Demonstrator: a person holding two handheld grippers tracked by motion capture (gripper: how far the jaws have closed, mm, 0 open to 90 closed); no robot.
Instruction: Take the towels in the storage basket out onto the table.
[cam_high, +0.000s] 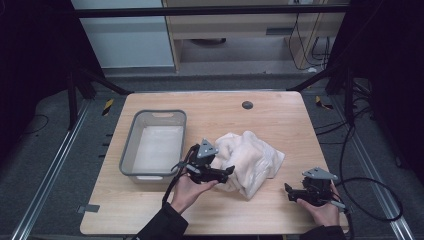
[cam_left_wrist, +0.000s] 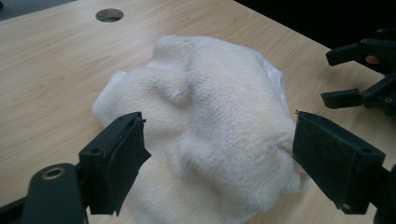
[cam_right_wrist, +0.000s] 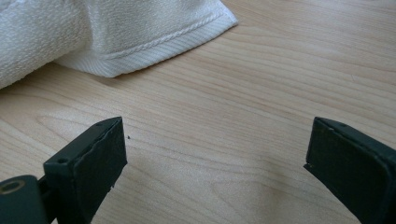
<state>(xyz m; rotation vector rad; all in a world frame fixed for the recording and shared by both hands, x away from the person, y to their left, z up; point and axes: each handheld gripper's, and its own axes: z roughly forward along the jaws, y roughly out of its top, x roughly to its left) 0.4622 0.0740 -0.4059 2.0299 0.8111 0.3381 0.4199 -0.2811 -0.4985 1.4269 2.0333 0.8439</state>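
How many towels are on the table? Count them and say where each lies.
1. A crumpled white towel lies on the table, right of the grey bin, between the grippers. More could be folded inside it.

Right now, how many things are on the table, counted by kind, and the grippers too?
White towel: 1
Grey plastic tub: 1
Hand-held gripper: 2, the left hand-held gripper and the right hand-held gripper
Total: 4
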